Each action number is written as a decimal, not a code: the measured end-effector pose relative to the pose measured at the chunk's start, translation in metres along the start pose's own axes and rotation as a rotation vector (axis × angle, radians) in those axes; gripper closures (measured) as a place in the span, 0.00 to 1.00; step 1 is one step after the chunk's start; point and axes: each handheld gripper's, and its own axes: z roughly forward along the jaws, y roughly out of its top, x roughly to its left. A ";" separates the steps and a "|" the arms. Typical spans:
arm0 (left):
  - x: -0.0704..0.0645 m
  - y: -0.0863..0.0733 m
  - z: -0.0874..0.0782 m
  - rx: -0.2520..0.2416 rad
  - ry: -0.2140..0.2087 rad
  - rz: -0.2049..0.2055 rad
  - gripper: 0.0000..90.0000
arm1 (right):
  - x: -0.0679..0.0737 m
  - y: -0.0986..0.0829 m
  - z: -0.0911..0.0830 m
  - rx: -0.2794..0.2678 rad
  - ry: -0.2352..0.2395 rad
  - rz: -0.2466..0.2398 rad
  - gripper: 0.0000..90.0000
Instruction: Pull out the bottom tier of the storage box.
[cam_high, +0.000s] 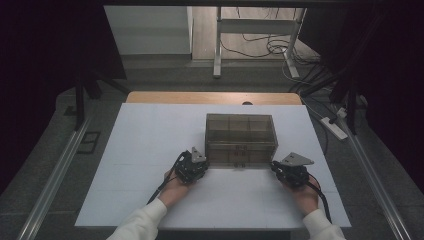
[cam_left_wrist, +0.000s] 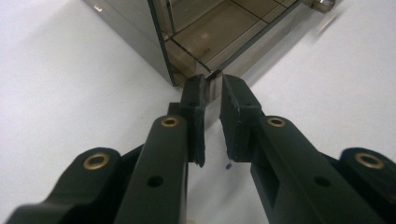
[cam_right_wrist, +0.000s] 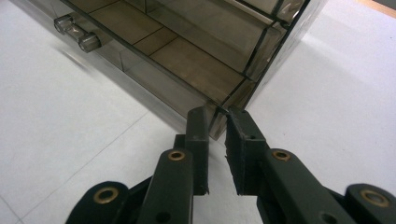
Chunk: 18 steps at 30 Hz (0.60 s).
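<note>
Bracing box (cam_high: 240, 139) at mid-tabletop (cam_high: 150, 150) | left gripper (cam_left_wrist: 213, 88) jaws slightly apart at near-left corner | right gripper (cam_right_wrist: 216, 116) jaws slightly apart at near-right corner | advice: press both corners evenly, keep low, avoid the knobs (cam_right_wrist: 77, 32).

The drawer box (cam_high: 240, 140) was smoky brown and see-through, its panels crossed by darker divider lines; its small knobs (cam_right_wrist: 77, 32) were clear with a grey tint. Under the box the table sheet (cam_high: 150, 145) was plain white, and beyond the box a strip of the tabletop (cam_high: 210, 98) showed light wood. The left gripper (cam_left_wrist: 213, 91), at the box's near left corner, was matt black with brass-coloured rivets. The right gripper (cam_right_wrist: 216, 122), at the box's near right corner, matched it, black with brass rivets. The sleeves (cam_high: 142, 225) nearer than the box were white. The floor (cam_high: 65, 130) around was dull grey.
</note>
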 end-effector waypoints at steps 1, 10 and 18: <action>0.000 0.000 0.000 0.000 0.000 0.001 0.88 | 0.000 0.000 0.000 0.002 -0.001 -0.002 0.87; -0.002 -0.002 -0.002 0.002 -0.003 0.007 0.88 | 0.002 -0.001 -0.003 0.001 0.002 -0.006 0.87; -0.003 -0.003 -0.003 0.003 -0.009 0.009 0.88 | 0.002 -0.002 -0.004 0.003 0.005 -0.011 0.87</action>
